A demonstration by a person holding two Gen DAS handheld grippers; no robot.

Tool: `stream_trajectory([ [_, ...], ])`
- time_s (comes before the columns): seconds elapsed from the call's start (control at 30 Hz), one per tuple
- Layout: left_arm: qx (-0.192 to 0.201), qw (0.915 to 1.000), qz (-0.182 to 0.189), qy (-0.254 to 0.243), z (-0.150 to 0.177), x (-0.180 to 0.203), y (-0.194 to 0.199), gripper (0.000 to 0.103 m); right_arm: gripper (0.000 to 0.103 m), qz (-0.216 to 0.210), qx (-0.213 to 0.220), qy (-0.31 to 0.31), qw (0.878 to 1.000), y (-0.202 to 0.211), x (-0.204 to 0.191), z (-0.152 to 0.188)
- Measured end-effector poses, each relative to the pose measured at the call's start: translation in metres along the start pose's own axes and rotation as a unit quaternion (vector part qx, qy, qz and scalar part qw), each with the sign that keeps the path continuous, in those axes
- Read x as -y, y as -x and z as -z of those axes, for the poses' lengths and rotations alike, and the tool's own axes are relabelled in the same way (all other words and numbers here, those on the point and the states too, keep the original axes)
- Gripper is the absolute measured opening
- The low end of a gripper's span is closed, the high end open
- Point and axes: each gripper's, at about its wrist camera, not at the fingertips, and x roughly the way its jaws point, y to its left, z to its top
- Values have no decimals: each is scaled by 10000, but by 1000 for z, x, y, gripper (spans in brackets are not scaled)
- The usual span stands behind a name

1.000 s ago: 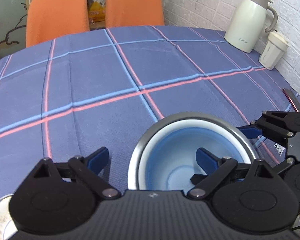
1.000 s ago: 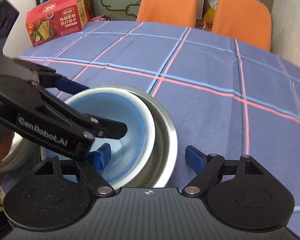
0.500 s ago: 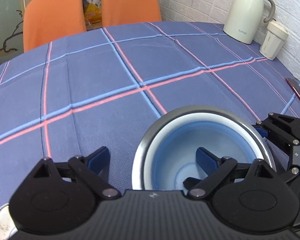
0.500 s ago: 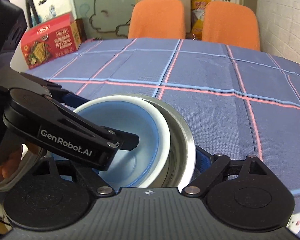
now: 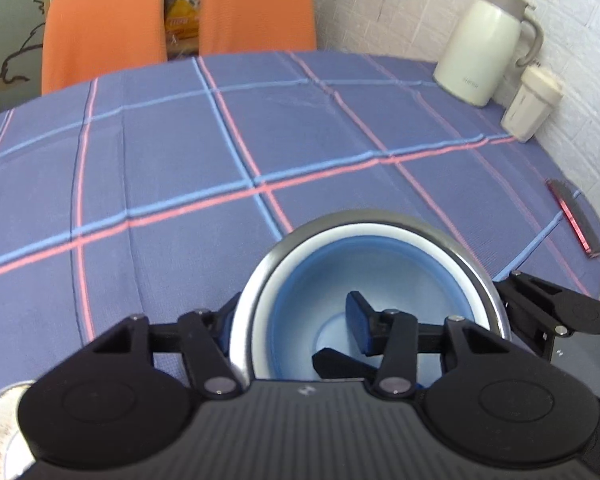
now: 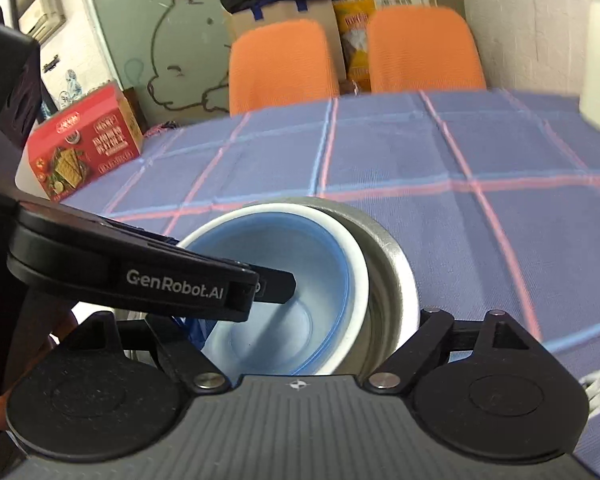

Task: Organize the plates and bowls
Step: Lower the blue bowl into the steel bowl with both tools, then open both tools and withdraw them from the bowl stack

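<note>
Left wrist view: your left gripper (image 5: 296, 320) is clamped across the near wall of the bowl stack, one finger outside the steel bowl (image 5: 472, 264), the other down inside the blue bowl (image 5: 300, 304), with the white bowl's (image 5: 364, 230) rim sandwiched between. Stack sits nested at the near edge of the table (image 5: 160, 152), and I can't tell whether it's resting on the cloth or just lifted. Right gripper (image 5: 556, 314) shows at the stack's right side. Kettle (image 5: 480, 44) and cup (image 5: 530, 106) are well clear at the far right. Right wrist view: your right gripper (image 6: 300, 320) straddles the same stack, left finger hidden behind the other tool, right finger outside the steel wall; contact isn't visible, so I can't tell if it's pinching. Red box (image 6: 86, 140) sits far left. Looks like the carry step for the nested bowls. Next move needs both hands moving together and level, since the inner bowls are loose and could shift if you tilt.
</note>
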Motion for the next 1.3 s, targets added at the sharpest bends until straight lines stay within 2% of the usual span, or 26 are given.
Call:
stream_trajectory([
  [0.13,219,9997,-76,109,-3,-12,37,47,74,-131,155,294,9994,14,-24,-18],
  [0.27,374,9971,-602,262,15,-43,82,47,74,-688,177,550,9960,11,-64,-20],
  [0.43,259,9905,-1180,655,58,-86,111,38,74,-1405,-221,806,9865,-13,-121,1],
  [0.6,156,9896,-1124,880,89,-106,108,40,74,-1442,-517,959,9835,-24,-144,20],
  [0.7,288,9904,-923,990,93,-114,103,42,74,-1378,-417,1039,9841,-23,-147,23],
  [0.73,357,9905,-921,959,94,-113,103,44,74,-1333,-399,1085,9843,-23,-148,23],
  [0.8,491,9903,-917,919,96,-113,103,58,74,-1289,-377,1259,9829,-26,-152,24],
  [0.83,569,9901,-904,907,97,-113,104,85,73,-1253,-361,1386,9817,-27,-154,25],
  [0.87,685,9897,-867,911,99,-111,106,98,73,-1217,-331,1466,9811,-26,-155,26],
  [1.0,1229,9815,-1202,846,102,-106,121,98,73,-1013,28,1400,9850,-14,-145,23],
  [1.1,1544,9739,-1299,1043,99,-108,138,103,73,-791,432,1250,9881,0,-134,17],
  [1.2,1790,9668,-1416,1148,96,-106,151,103,73,-623,685,894,9917,12,-116,11],
  [1.3,1919,9606,-1586,1232,97,-96,157,103,73,-445,751,518,9948,15,-98,9],
])
